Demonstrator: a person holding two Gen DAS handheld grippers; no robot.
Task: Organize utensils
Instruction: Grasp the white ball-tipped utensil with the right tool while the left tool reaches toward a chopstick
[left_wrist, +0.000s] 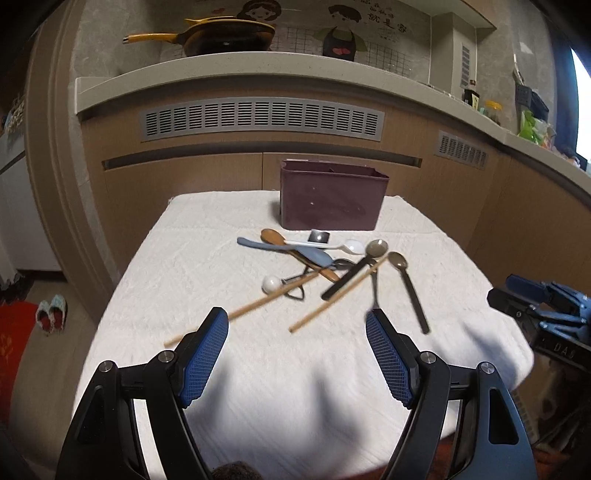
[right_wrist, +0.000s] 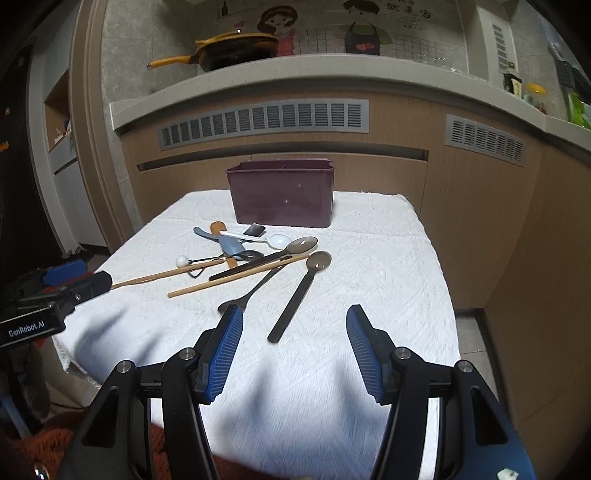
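Note:
A dark purple utensil holder (left_wrist: 332, 199) (right_wrist: 282, 195) stands at the far end of the white-clothed table (left_wrist: 207, 266) (right_wrist: 388, 266). In front of it lies a pile of utensils: two wooden chopsticks (left_wrist: 273, 295) (right_wrist: 236, 275), several spoons with dark handles (left_wrist: 410, 288) (right_wrist: 295, 295), a white spoon (left_wrist: 332, 245) (right_wrist: 258, 238), a grey-blue spoon (left_wrist: 291, 251) (right_wrist: 227, 243) and a wooden spoon (left_wrist: 275, 236). My left gripper (left_wrist: 297, 321) is open and empty, above the table's near part. My right gripper (right_wrist: 293, 319) is open and empty, just short of a dark spoon's handle.
A kitchen counter (left_wrist: 258, 70) with a yellow pan (left_wrist: 221, 35) runs behind the table, with cabinets below. Slippers (left_wrist: 51, 314) and a red mat lie on the floor at left. The right gripper shows at the left view's right edge (left_wrist: 539, 310).

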